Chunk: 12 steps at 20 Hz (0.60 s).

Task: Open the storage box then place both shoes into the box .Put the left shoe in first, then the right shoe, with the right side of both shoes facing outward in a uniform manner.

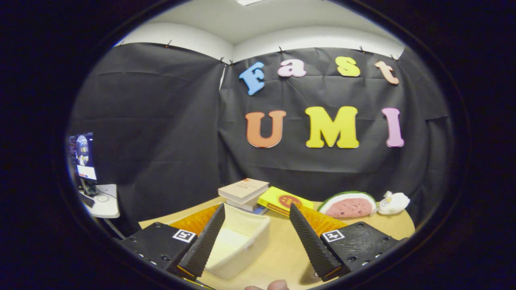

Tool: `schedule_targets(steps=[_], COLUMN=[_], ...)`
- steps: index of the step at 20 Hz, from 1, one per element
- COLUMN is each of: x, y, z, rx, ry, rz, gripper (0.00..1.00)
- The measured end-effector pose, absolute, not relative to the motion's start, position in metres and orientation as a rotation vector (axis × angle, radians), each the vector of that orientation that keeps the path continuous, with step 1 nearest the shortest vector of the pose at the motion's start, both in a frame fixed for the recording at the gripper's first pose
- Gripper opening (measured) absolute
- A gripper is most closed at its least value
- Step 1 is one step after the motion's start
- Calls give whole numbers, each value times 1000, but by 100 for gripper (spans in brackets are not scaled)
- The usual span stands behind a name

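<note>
Gripper wide apart, box just ahead between the fingers

We hold the gripper (254, 237) spread wide and gripping nothing, tilted down over the wooden table (282, 249). The white storage box (238, 245) sits just ahead, between the fingers and closer to the left one, its top looking open and its long axis running away from us. Books (244, 190) and a watermelon toy (348, 204) lie beyond. We judge the box needs little reach.
</note>
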<state>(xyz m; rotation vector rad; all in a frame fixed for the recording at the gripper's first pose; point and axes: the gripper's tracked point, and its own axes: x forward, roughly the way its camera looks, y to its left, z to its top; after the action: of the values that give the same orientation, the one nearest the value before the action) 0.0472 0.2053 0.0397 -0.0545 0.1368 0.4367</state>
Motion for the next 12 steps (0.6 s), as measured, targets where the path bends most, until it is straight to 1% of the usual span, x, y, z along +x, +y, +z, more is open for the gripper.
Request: schedule_targets(steps=[2,5,8,12], x=[57,64,76,92], y=[150,95,56,28], z=[14,-40,-78,-129], rx=[-106,-151,-153,-132], ry=[191,340,445,586], rz=[354,280,212,136], gripper=[97,97,97,97])
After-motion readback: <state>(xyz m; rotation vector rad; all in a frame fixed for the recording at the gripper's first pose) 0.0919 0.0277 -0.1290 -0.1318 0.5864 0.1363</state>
